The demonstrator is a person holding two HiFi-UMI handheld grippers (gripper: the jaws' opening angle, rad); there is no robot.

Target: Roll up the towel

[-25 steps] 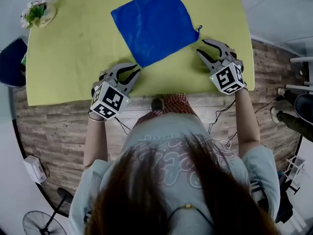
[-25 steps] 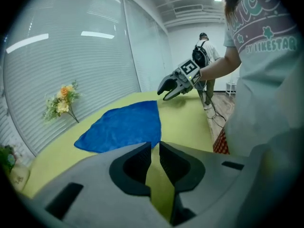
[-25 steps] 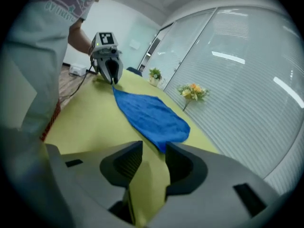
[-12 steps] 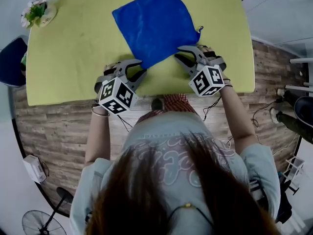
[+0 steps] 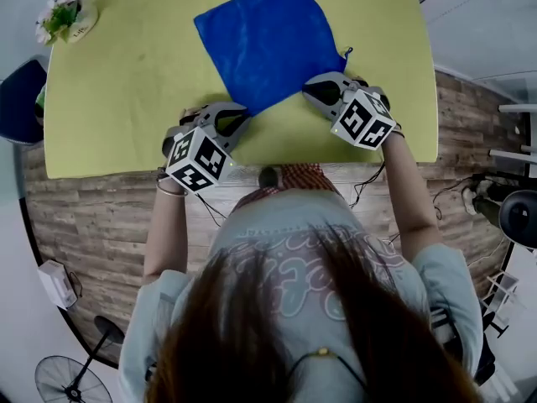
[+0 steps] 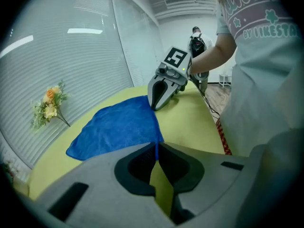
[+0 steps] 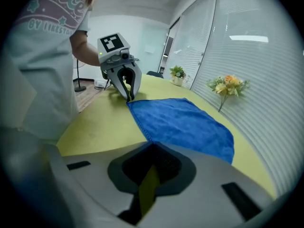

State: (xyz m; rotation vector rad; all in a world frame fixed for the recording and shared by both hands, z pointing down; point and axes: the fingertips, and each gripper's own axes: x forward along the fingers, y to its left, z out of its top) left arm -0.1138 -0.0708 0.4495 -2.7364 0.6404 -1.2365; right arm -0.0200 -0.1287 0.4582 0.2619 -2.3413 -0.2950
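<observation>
A blue towel (image 5: 268,36) lies flat, corner-on, upon the yellow-green table (image 5: 126,82). My left gripper (image 5: 239,112) is at the towel's nearest corner. In the left gripper view its tips (image 6: 156,148) meet on a thin sliver of blue cloth; its jaws have just been closing and are shut on that corner. My right gripper (image 5: 306,86) is at the towel's near right edge. Its jaws have just been closing too, and its tips (image 7: 152,145) now pinch the hem of the towel (image 7: 185,122). Each gripper view shows the other gripper, right (image 6: 153,107) and left (image 7: 129,99), nose-down on the cloth.
A small bunch of flowers (image 5: 60,19) stands at the table's far left corner. The table's near edge runs just behind both grippers, against the person's body. A dark chair (image 5: 17,99) is left of the table and a fan (image 5: 63,380) stands on the wooden floor.
The right gripper moved left along the near edge to the towel's hem and shut on it. The left gripper edged up to the near corner, and its jaws closed there.
</observation>
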